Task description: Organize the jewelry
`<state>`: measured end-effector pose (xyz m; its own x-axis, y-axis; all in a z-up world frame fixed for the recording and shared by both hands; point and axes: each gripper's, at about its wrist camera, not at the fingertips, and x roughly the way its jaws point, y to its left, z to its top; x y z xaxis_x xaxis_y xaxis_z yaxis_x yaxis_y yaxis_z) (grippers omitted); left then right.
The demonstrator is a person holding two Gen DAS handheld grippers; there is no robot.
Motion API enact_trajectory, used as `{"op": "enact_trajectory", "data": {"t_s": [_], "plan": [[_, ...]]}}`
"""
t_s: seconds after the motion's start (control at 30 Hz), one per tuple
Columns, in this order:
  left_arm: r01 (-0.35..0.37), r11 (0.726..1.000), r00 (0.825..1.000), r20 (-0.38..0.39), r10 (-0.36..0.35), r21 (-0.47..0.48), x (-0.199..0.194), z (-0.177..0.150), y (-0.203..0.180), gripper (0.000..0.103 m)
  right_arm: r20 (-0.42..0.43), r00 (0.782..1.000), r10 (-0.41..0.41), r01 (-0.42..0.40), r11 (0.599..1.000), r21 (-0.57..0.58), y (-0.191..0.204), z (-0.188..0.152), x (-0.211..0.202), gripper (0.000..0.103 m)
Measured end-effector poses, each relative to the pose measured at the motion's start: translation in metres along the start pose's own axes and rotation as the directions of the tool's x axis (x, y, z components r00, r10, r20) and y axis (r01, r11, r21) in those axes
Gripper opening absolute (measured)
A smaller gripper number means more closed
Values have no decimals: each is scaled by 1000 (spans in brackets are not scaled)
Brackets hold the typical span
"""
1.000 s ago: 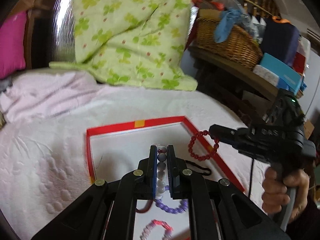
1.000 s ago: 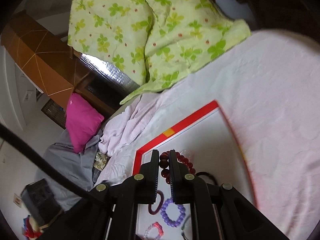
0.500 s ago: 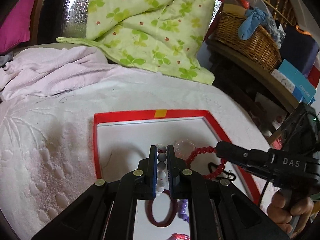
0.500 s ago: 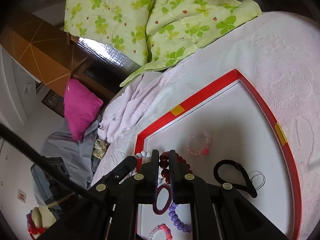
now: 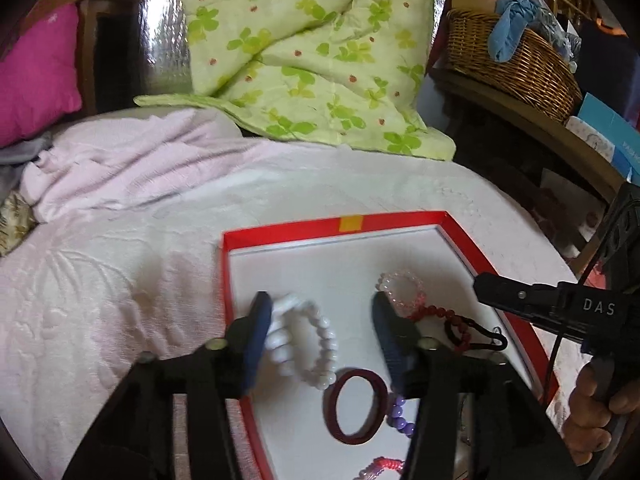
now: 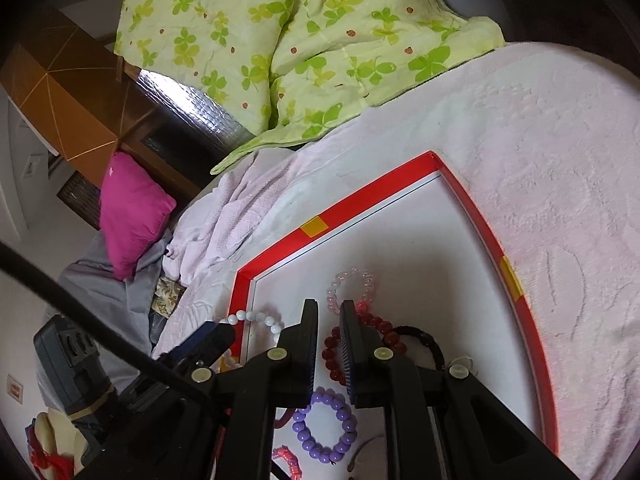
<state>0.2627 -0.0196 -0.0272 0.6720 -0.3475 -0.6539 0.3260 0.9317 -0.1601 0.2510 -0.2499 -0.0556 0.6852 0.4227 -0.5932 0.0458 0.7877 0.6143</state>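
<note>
A red-rimmed white tray [image 5: 320, 226] [image 6: 360, 200] lies on the pale bedspread. My left gripper [image 5: 322, 312] hangs low over it, its jaws opening. The white bead bracelet [image 5: 316, 340] [image 6: 256, 318] lies loose on the tray between the fingers and leans against the left one. My right gripper [image 6: 329, 308] [image 5: 480, 286] is just starting to open. Beads of the dark red bracelet [image 6: 378, 326] [image 5: 440, 314] still sit between its pads, and the rest rests on the tray. A pink bead bracelet [image 5: 402, 290] [image 6: 352, 286] lies just beyond both grippers.
Also in the tray are a maroon hair band [image 5: 356, 406], a purple bead bracelet [image 6: 324, 424], a black hair tie [image 6: 424, 344] and a pink-red bracelet [image 5: 380, 466]. A green quilt [image 5: 312, 52] lies behind, with a wicker basket [image 5: 512, 64] on a shelf at right.
My left jaws have gone from shut to wide open, and the white bracelet has dropped onto the tray. Both grippers have sunk closer to the tray, and the right one's red bracelet now touches it.
</note>
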Motion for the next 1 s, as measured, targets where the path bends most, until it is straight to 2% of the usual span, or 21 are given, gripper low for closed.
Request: {"op": "enact_trajectory", "data": {"t_s": [0.07,0.13,0.2,0.37,0.53,0.6,0.8,1.0], "plan": [[-24,1000,1000,9,24,0,-8,0,-1,69,4,1000,-7,7,1000,-9,0,0,-6,16],[-42,999,999,23,42,-1,-20,-3,-4,75,14,1000,-16,16,1000,-16,1,0,-15,36],[-74,997,997,30,74,5,-32,-7,-9,78,33,999,-36,37,999,-34,3,-3,-27,50],[-140,989,989,57,137,40,-60,-24,-22,85,67,991,-112,120,984,-131,14,-14,-63,50],[-212,975,973,107,205,62,-92,-44,-40,87,140,968,-209,239,938,-250,25,-30,-98,52],[-232,970,967,128,222,71,-106,-57,-47,90,156,962,-226,261,927,-270,26,-36,-109,55],[-307,946,943,167,288,104,-142,-88,-64,91,183,951,-248,295,906,-304,29,-60,-137,57],[-313,947,938,176,298,67,-178,-105,-70,92,212,944,-252,312,892,-328,32,-95,-165,58]]}}
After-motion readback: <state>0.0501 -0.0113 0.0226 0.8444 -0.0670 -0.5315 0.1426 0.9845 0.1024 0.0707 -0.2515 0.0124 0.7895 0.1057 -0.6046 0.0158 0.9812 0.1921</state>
